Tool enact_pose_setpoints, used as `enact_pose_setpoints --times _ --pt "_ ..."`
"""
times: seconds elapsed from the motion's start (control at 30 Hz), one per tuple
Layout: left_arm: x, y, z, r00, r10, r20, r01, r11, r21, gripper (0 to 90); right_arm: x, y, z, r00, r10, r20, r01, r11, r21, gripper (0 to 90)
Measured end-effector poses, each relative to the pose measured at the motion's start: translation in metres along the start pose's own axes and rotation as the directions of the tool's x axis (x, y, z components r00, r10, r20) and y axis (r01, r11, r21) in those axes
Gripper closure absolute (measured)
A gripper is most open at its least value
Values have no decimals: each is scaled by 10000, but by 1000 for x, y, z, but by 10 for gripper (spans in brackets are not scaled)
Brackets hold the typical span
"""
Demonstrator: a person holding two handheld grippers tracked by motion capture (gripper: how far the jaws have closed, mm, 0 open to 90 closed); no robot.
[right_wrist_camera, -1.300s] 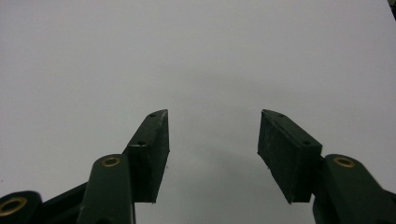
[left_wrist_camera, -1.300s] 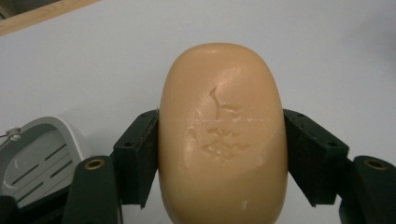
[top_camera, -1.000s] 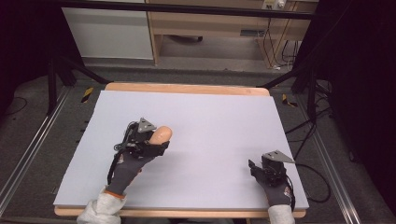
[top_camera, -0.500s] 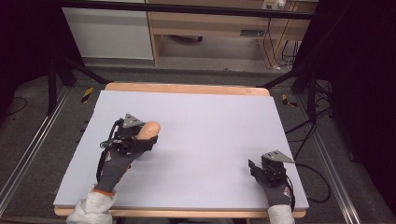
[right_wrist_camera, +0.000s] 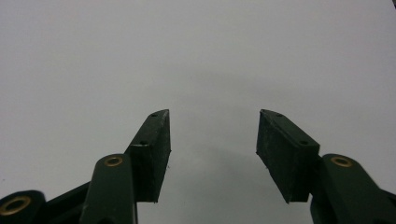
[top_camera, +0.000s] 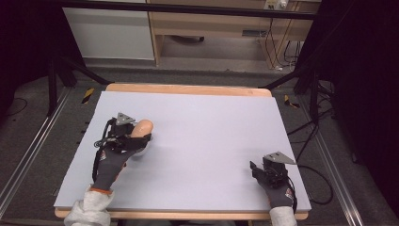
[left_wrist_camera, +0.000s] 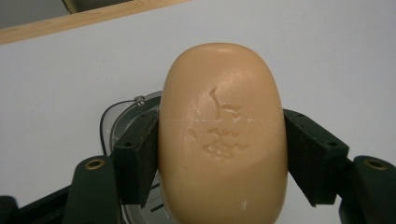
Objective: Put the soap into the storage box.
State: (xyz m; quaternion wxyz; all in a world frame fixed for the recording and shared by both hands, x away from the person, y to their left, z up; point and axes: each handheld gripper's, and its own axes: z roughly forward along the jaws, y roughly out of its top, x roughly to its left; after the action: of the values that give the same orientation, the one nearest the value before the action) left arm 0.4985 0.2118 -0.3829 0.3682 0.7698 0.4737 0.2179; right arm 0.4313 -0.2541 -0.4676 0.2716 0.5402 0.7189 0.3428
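the left gripper [top_camera: 136, 136], clenched on the soap [top_camera: 141, 127], has shifted left toward the table [top_camera: 211, 117] edge since earlier. the right gripper [top_camera: 259, 169] rests released near the front right corner, with bare surface between them.

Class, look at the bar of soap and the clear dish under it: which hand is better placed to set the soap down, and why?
Left. The left gripper is shut on the soap just above the dish. The right gripper is open, holding nothing, at the table's far corner.

Grey dish [left_wrist_camera: 122, 122] mostly behind soap [left_wrist_camera: 222, 135]
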Motion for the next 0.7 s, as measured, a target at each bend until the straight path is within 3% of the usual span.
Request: enact_pose_setpoints --times 0.7 --pt "18 -7 16 9978 -443 -499 458 9986 279 318 0 0 1 10000 -60 -20 60 10000 28 446"
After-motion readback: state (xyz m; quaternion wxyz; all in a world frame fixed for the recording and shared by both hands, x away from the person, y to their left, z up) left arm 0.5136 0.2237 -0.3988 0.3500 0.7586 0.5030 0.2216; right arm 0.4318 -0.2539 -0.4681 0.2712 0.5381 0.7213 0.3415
